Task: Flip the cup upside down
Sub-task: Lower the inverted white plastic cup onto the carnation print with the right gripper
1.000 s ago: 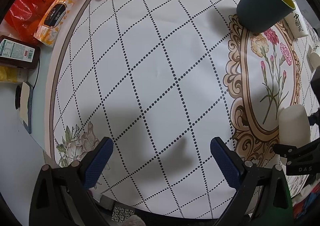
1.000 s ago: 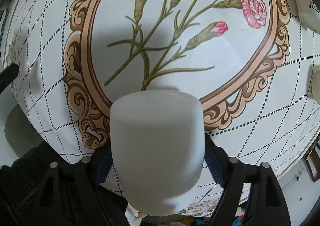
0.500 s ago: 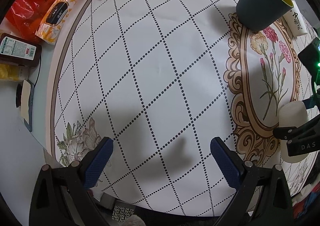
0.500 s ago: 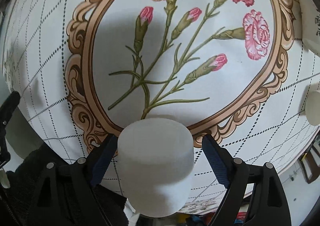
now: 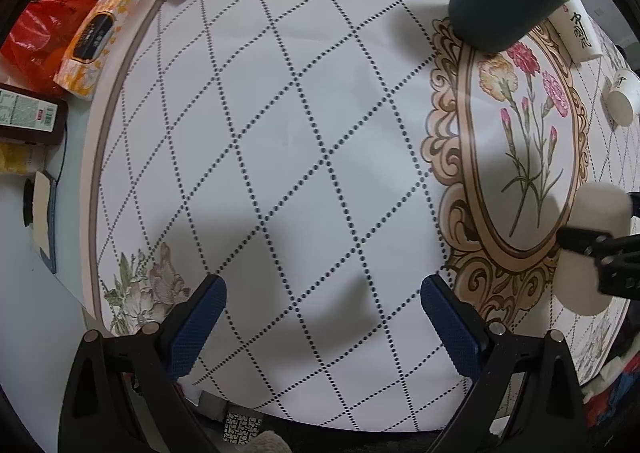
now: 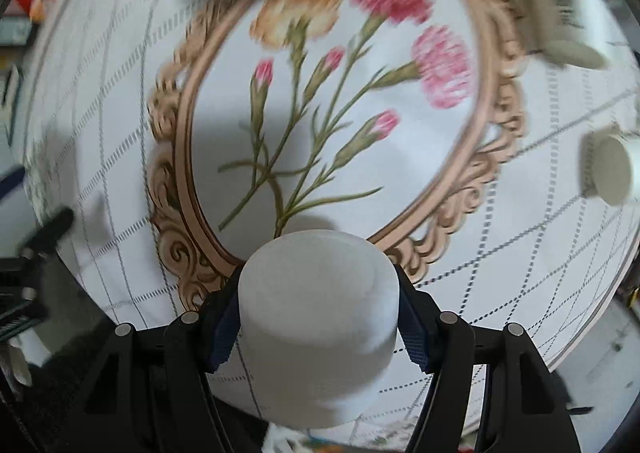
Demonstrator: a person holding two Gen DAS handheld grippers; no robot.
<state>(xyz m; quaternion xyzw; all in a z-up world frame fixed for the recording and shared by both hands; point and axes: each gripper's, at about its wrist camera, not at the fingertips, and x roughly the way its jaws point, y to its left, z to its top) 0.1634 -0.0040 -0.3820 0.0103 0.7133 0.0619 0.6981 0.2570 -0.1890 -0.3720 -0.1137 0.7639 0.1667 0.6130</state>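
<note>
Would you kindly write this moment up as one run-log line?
right gripper: shut on white cup, closed base facing camera | left gripper: open, empty, above table | dark green cup: upright

A: Cup (image 6: 318, 317) — appearance?
B: Plain matte white, cylindrical, unmarked.

A: Pose?
B: Closed flat base faces the right wrist camera; mouth hidden.

A: Location?
B: Over the near scrolled edge of the flower medallion — contact with it cannot be determined.
</note>
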